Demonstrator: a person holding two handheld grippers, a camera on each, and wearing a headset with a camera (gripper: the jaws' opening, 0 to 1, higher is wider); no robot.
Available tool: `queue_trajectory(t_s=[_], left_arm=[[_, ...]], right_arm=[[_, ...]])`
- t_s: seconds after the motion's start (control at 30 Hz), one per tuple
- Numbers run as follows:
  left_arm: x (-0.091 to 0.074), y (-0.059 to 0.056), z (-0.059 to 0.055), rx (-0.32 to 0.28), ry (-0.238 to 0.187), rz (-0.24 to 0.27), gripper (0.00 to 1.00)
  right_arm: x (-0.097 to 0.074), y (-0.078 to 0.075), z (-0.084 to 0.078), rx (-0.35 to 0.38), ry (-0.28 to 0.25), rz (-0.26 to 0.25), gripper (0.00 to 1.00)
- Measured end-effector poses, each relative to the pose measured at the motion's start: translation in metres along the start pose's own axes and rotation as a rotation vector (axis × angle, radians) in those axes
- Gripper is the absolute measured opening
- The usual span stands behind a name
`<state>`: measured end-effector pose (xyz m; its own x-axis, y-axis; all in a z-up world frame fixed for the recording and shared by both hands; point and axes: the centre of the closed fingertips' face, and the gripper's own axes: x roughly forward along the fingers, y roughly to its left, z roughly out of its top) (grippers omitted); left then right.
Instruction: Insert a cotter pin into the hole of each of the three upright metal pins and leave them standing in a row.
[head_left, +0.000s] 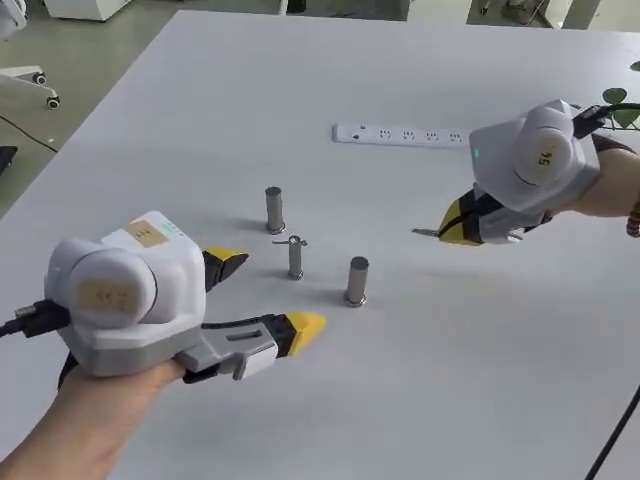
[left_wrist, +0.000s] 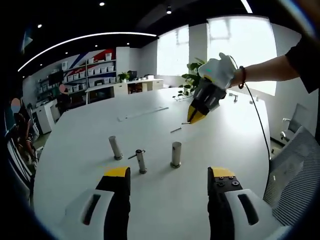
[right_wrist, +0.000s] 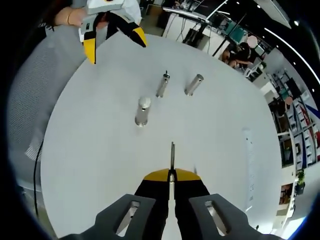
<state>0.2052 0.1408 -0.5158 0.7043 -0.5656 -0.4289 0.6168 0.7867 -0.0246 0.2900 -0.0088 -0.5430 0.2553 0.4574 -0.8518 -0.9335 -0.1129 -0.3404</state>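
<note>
Grey metal pins (head_left: 295, 262): 3 upright, mid white tabletop (head_left: 200, 90).
R gripper (right_wrist: 171, 175): pinching thin metal cotter pin (right_wrist: 172, 156).
L gripper (left_wrist: 169, 173): my fingers spread.

In the head view the right end of the white plastic power strip (head_left: 395, 134) is hidden behind the white-bodied right gripper (head_left: 445, 232). The thin silver cotter pin (right_wrist: 172, 155) it pinches has its rear end buried between the jaws in the right gripper view. Cross-holes in the far grey steel pin (head_left: 275, 210) and the near grey steel pin (head_left: 357, 281) are too small to make out. The black cable (head_left: 25, 320) behind the white-bodied left gripper (head_left: 268, 293) is cut off by the left edge
</note>
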Motion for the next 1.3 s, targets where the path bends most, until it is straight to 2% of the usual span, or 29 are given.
queue_trajectory(t_s=[0.17, 0.37, 0.43, 0.53, 0.63, 0.77, 1.13, 1.3], left_arm=[[0.002, -0.004, 0.005, -0.003, 0.003, -0.019, 0.54], [0.007, -0.018, 0.019, -0.057, -0.024, -0.074, 0.50], [0.011, -0.021, 0.020, -0.065, -0.015, -0.084, 0.47], [0.015, -0.026, 0.017, -0.060, 0.025, -0.101, 0.40], [0.019, -0.029, 0.016, -0.063, 0.039, -0.113, 0.37], [0.022, -0.033, 0.018, -0.091, 0.045, -0.132, 0.33], [0.030, -0.035, 0.026, -0.273, 0.033, -0.174, 0.25], [0.034, -0.041, 0.032, -0.343, 0.011, -0.201, 0.21]], right_arm=[[-0.008, 0.012, 0.020, -0.048, -0.033, -0.009, 0.00], [-0.011, 0.023, 0.034, -0.111, -0.035, -0.005, 0.00], [-0.013, 0.026, 0.040, -0.117, -0.047, -0.003, 0.00], [-0.015, 0.030, 0.047, -0.134, -0.062, -0.012, 0.00], [-0.015, 0.028, 0.048, -0.146, -0.068, -0.013, 0.00], [-0.019, 0.033, 0.057, -0.174, -0.079, -0.020, 0.00], [-0.022, 0.043, 0.072, -0.228, -0.100, -0.028, 0.00], [-0.022, 0.044, 0.076, -0.230, -0.111, -0.030, 0.00]])
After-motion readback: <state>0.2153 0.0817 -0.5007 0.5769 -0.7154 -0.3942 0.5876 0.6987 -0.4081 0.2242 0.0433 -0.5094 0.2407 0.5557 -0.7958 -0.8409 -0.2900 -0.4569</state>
